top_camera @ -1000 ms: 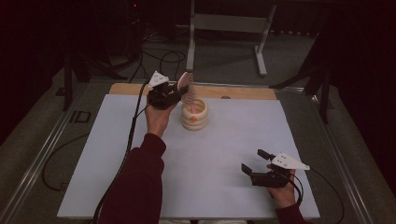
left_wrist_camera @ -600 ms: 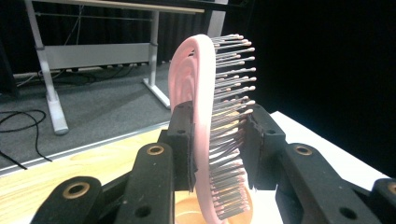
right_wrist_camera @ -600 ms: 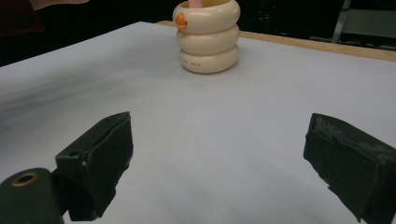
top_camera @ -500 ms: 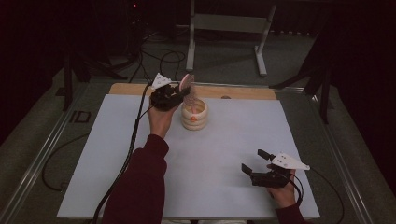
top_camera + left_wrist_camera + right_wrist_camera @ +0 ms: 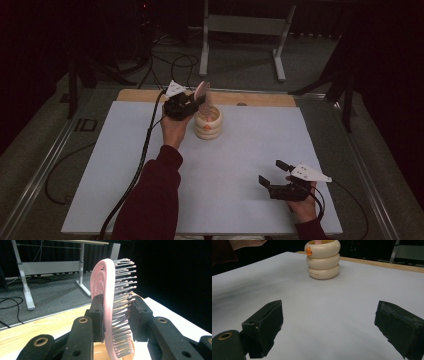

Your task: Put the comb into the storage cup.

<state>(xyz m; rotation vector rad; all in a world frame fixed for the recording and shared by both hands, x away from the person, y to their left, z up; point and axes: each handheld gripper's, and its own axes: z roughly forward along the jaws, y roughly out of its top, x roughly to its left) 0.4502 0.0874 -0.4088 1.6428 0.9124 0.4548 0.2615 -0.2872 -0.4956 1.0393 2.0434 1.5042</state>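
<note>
While the left tongs hover above the cup, findings follow.
Change: hairbrush looks slightly lower than a second ago; insertion likely underway.
Left tongs: pinching the pink hairbrush.
Right tongs: spread, idle on the desk.
Container: ribbed cream cup, brush handle apparently entering it.

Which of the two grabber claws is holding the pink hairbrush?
The left gripper, up by the cream holder, is clamped on the pink hairbrush. The right gripper is open and holds nothing.
</note>
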